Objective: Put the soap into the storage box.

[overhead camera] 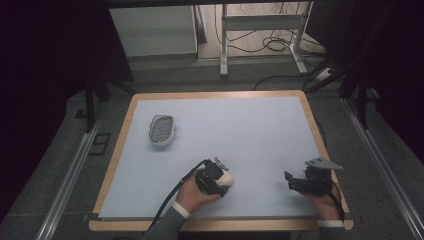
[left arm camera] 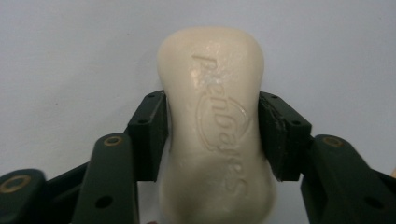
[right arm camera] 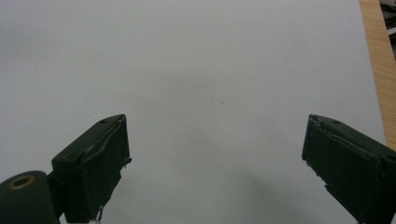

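I have the left gripper (left arm camera: 212,135) clenched on the soap bar (left arm camera: 212,121) at the near bench (overhead camera: 260,130), right gripper (right arm camera: 215,163) released; next, I judge, lift toward the soap dish (overhead camera: 162,130).

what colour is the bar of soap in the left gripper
Creamy off-white, with embossed lettering; the bar of soap shows best in the left gripper view.

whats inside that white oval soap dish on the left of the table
The white oval soap dish looks empty: only its grey ribbed floor shows. The cream bar of soap is clamped in the left gripper, apart from it.
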{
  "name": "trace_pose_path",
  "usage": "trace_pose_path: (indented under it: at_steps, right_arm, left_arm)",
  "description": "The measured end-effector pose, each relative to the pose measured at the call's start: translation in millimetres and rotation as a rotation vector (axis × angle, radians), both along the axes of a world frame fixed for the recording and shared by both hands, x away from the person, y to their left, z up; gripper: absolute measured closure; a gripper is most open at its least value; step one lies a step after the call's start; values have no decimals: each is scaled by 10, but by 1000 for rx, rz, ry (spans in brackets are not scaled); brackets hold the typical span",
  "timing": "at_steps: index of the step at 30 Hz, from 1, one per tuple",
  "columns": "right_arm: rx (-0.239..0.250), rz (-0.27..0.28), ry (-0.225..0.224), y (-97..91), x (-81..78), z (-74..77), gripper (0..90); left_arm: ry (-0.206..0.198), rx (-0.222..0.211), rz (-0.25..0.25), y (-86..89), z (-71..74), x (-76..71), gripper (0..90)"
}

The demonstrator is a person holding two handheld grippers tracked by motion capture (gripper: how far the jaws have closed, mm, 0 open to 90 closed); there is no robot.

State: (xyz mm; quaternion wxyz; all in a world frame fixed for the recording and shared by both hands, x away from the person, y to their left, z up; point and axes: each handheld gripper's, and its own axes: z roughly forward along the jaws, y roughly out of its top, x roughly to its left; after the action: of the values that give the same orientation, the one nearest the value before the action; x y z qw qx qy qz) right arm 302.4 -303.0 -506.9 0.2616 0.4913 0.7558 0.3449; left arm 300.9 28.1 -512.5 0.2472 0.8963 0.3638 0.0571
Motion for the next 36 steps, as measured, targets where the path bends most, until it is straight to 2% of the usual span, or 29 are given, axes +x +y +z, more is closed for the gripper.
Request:
trace_pose_path:
  at_steps: [4, 5, 6, 14, 25, 36]
  right_arm:
    - [-1, -3, 2, -9, 3, -2, 73]
    - [0, -3, 3, -13, 2, 0, 72]
    - [1, -6, 3, -16, 1, 2, 73]
    - [4, -28, -4, -32, 2, 14, 72]
    - [4, -36, -3, -50, 4, 12, 73]
    - [6, -45, -6, -65, 4, 12, 72]
  left_arm:
    - [-3, -5, -7, 13, 5, 0, 490]
    - [-22, -12, -6, 36, 31, -9, 493]
    - [-18, -16, -8, 53, 47, -6, 494]
    - [-35, -94, 0, 233, 211, 3, 499]
    - [-54, -129, 15, 361, 284, 11, 499]
    - [-95, -179, 41, 502, 400, -2, 499]
